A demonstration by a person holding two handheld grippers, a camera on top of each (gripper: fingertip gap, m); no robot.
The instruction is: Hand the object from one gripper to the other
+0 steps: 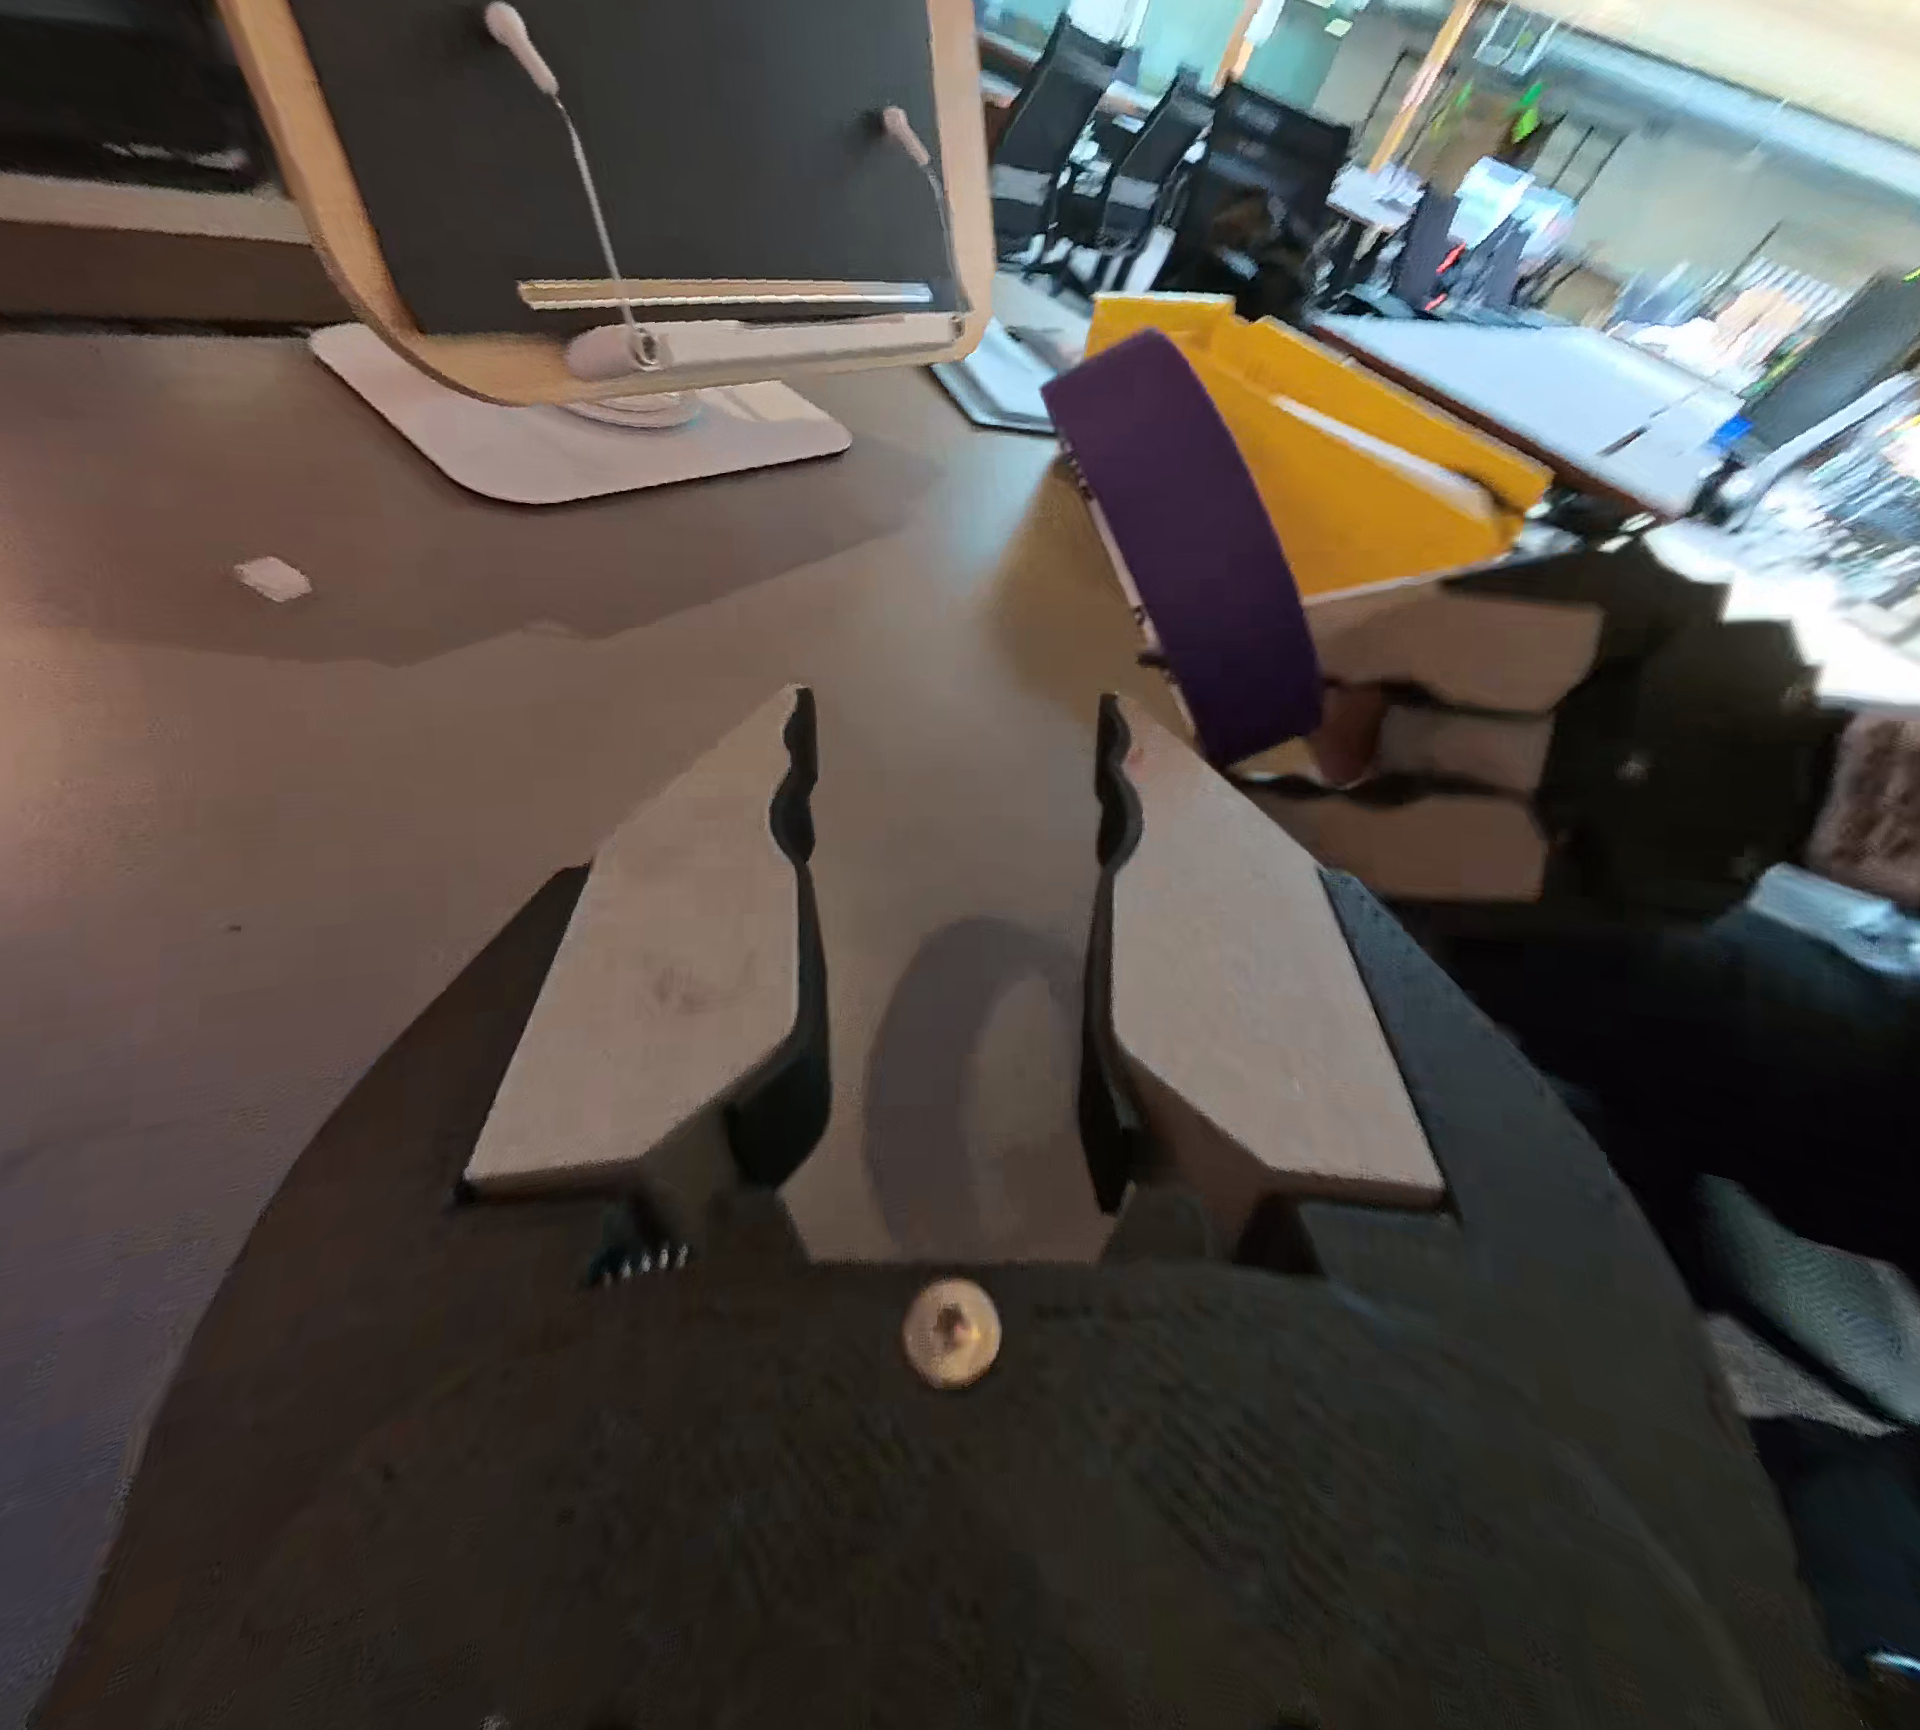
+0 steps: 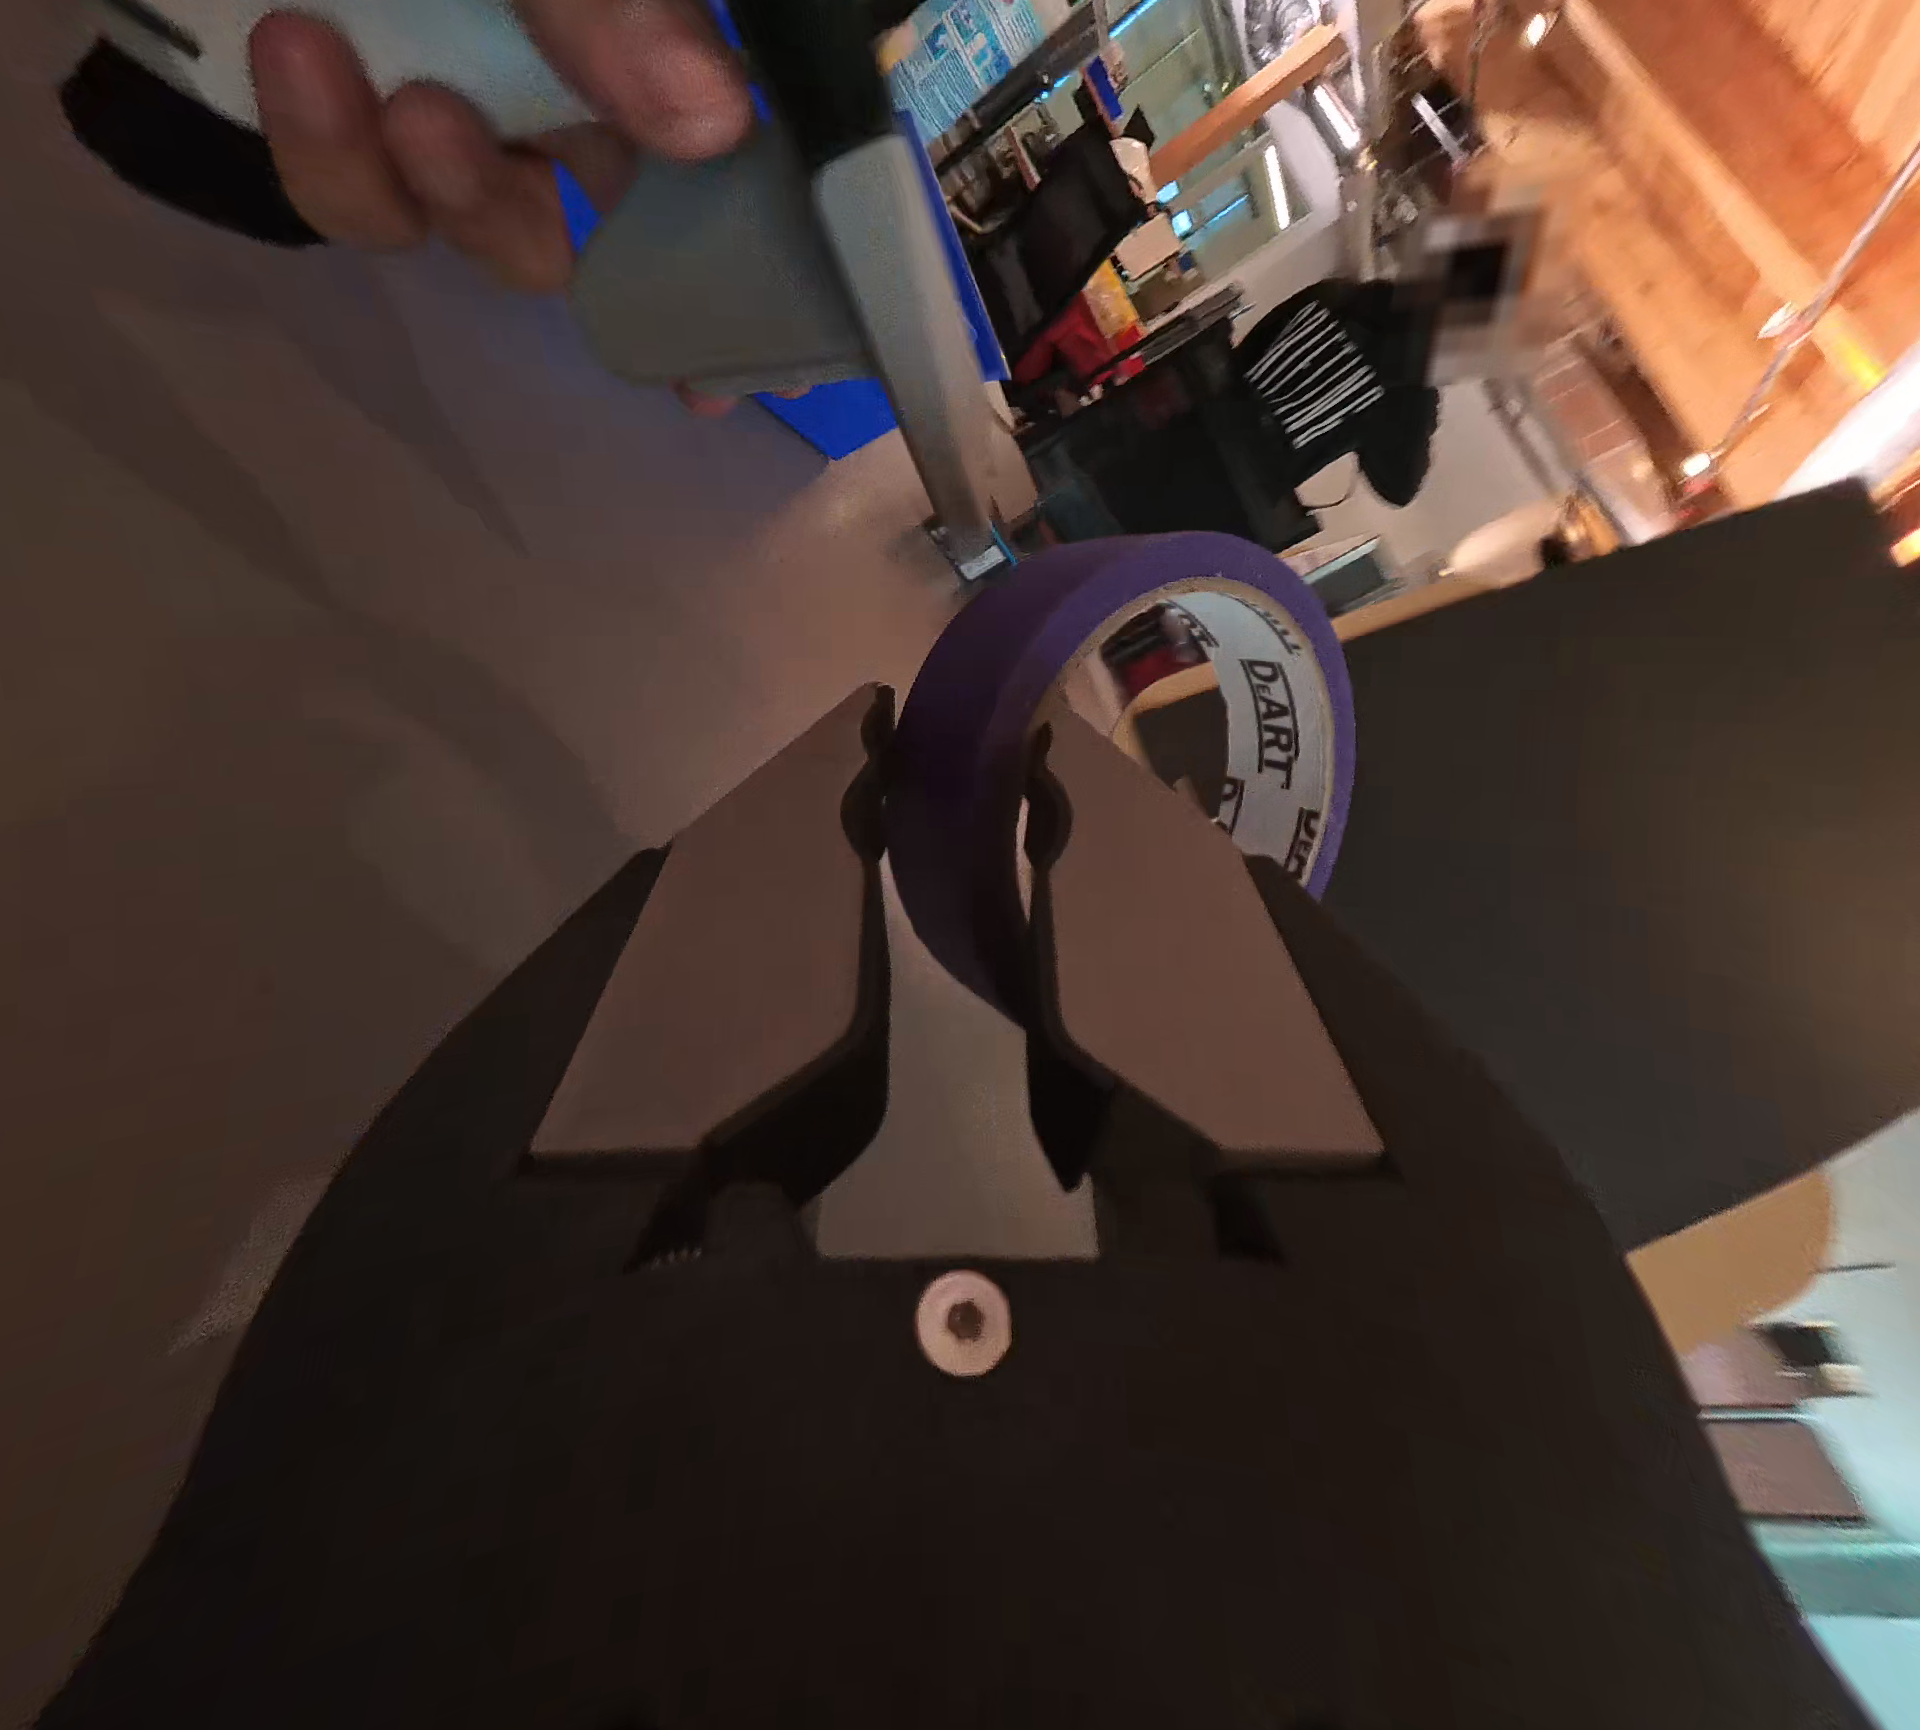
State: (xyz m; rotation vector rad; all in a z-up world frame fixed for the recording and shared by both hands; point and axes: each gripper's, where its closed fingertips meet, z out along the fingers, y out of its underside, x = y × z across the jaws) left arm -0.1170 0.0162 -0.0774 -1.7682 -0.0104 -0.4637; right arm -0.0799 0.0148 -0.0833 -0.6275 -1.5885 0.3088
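A roll of purple tape (image 2: 966, 745) with a white printed core stands on edge in my right gripper (image 2: 961, 735). The gripper is shut on the roll's wall, one finger outside and one inside the ring. In the left wrist view the roll (image 1: 1195, 537) hangs in the air to the right of my left gripper (image 1: 956, 724), slightly ahead of it and apart from it. The right gripper's fingers (image 1: 1455, 662) hold it from the right. My left gripper is open and empty above the brown table (image 1: 312, 849). A hand (image 2: 468, 70) holds the left gripper's grey handle (image 2: 707, 288) at the upper left.
A wood-framed black book stand (image 1: 582, 70) on a white base (image 1: 623, 454) stands at the back of the table. A yellow box (image 1: 1351, 454) lies behind the tape. A small white scrap (image 1: 272, 579) lies at the left. A metal post (image 2: 914, 350) rises beyond the roll.
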